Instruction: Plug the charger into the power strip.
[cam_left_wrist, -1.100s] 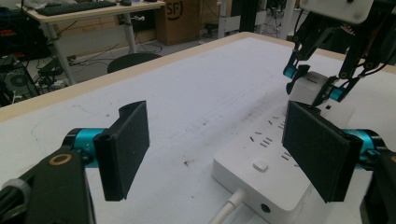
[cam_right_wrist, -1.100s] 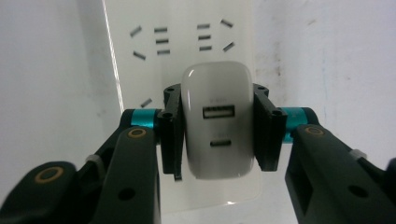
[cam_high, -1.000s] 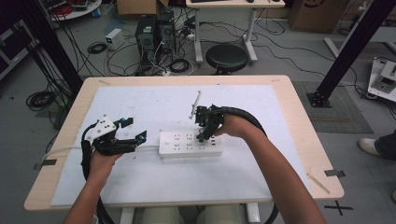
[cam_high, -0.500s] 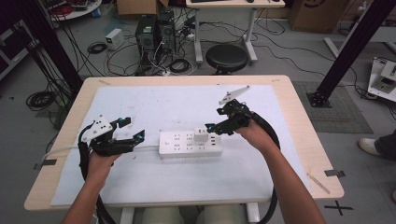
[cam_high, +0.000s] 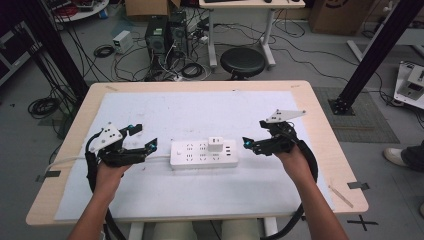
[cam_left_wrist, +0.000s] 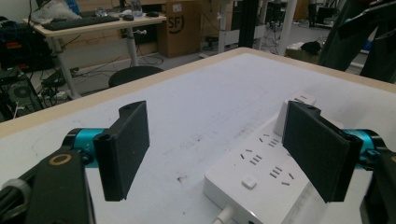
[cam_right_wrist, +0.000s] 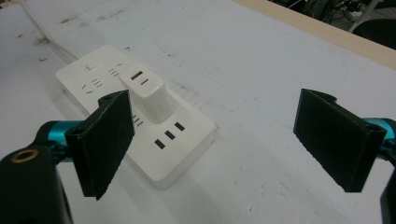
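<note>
The right claw (cam_high: 248, 145) hovers just off the right end of the white plastic power strip (cam_high: 204, 154), its jaws wide apart with nothing between them; they have just been opening. In the right gripper view the strip's near end lies just past this claw's left pad, not touched by it, and a small white cube-shaped charger (cam_right_wrist: 145, 99) stands plugged upright into the strip's sockets. The left claw (cam_high: 144, 138) sits just off the strip's left end, its jaws also apart and holding nothing; in the left gripper view the strip shows between and beyond its black pads (cam_left_wrist: 127, 148), untouched. The strip lies flat at the middle of the white mat (cam_high: 200, 110) that covers the light wooden desk (cam_high: 320, 115), its white cable (cam_high: 62, 163) running off to the left under the left hand (cam_high: 111, 172).
</note>
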